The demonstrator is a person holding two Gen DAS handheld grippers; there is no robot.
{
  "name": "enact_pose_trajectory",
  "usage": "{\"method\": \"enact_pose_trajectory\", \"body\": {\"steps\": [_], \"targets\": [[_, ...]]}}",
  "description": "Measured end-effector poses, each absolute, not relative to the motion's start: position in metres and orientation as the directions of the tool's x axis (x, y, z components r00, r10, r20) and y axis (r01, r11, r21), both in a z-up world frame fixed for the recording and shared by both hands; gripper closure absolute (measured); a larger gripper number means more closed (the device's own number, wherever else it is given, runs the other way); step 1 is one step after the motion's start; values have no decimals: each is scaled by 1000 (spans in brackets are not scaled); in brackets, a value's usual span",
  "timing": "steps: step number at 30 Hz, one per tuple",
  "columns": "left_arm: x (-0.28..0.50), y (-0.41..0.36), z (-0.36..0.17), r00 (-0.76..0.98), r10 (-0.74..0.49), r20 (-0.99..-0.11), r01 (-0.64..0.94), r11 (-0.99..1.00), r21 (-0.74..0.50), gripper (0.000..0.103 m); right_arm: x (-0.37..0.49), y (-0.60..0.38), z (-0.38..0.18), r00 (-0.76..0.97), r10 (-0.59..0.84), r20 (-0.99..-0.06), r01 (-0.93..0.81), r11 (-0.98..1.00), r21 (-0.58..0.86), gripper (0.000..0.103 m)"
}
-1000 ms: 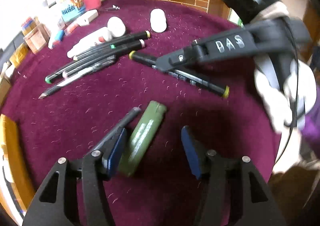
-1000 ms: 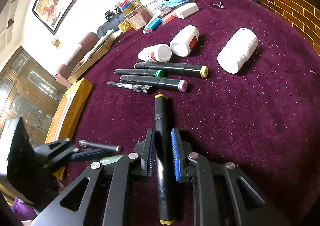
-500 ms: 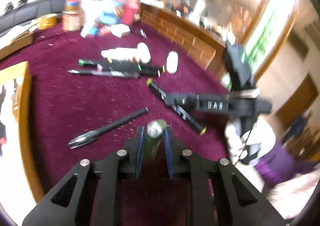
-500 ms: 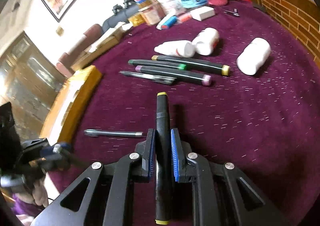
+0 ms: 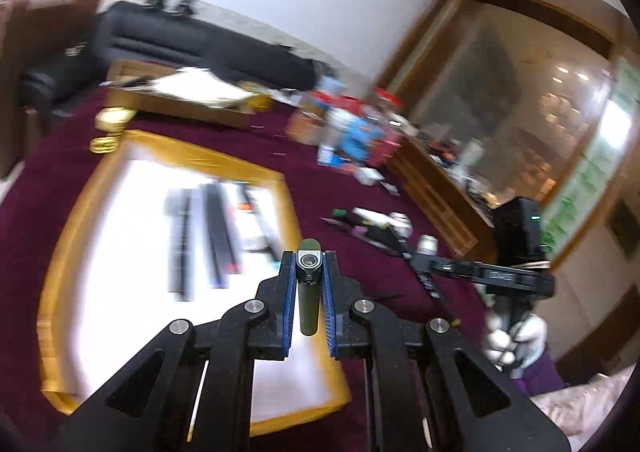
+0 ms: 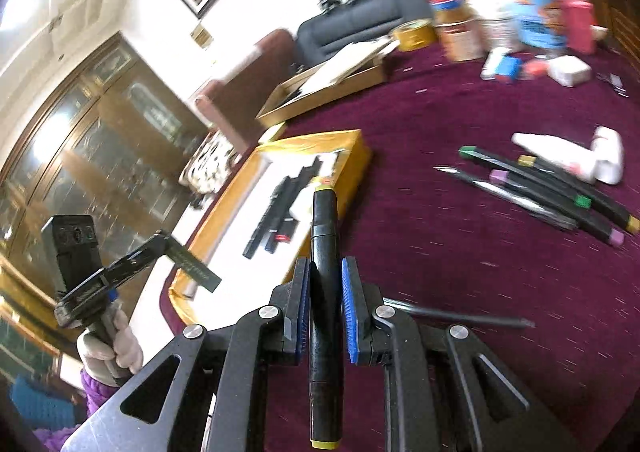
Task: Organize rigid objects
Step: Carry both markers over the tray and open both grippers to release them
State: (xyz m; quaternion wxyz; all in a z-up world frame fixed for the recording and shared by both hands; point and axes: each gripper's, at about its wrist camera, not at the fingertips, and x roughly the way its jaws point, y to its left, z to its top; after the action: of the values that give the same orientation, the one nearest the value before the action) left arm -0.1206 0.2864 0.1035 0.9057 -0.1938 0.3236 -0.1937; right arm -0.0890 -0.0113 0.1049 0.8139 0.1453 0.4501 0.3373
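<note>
over the yellow-rimmed tray [image 5: 72,236], the left gripper [image 5: 309,284] is clamped on a green lighter [image 5: 308,292] and the right gripper [image 6: 325,304] on a black marker [image 6: 325,252], tray at 11 o'clock in the right view. best bet: lower each parallel to the pens in the tray [image 6: 276,212], into bare white space, then release. loose markers [image 6: 560,192] and white bottles [image 6: 580,158] wait on the maroon cloth [image 6: 480,252] at 2 o'clock; tray rim and the other gripper are the collision risks.

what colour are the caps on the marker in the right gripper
Yellow at both ends of the black marker, clearest in the right wrist view, clamped in the right gripper.
</note>
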Motion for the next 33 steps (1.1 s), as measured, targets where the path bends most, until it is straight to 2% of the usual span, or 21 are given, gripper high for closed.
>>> {"method": "enact_pose_trajectory", "body": {"steps": [8,15,18,20,21,24,26,27,28,30,33], "targets": [[-66,343,67,670,-350,-654,14,888,-460,93,-49,94,80,199,741,-642,-391,661,641,89],[-28,366,47,659,-244,-711,-120,900,-419,91,-17,170,58,131,758,-639,-309,644,700,89],[-36,373,46,675,-273,-685,-125,874,-470,79,-7,194,50,113,752,-650,-288,651,702,89],[-49,375,50,699,-258,-667,-129,872,-472,61,1,207,45,111,743,-660,-276,661,698,89],[-56,377,53,710,-249,-659,-130,873,-470,57,3,210,44,115,736,-667,-273,669,692,89],[-77,382,62,745,-228,-627,-135,869,-476,54,12,219,41,142,702,-698,-275,706,653,88],[-90,385,67,763,-211,-611,-143,866,-478,46,17,219,41,177,679,-713,-274,730,626,87],[-96,385,70,771,-203,-604,-149,865,-479,44,18,219,42,185,674,-715,-283,733,618,84],[-102,385,73,779,-197,-595,-151,863,-483,43,16,214,45,190,675,-713,-293,732,615,78],[-110,382,78,792,-200,-577,-141,860,-491,43,10,199,56,217,679,-701,-317,728,608,73],[-121,372,85,806,-217,-551,-115,856,-505,43,-5,161,76,271,675,-686,-366,731,575,73]]}}
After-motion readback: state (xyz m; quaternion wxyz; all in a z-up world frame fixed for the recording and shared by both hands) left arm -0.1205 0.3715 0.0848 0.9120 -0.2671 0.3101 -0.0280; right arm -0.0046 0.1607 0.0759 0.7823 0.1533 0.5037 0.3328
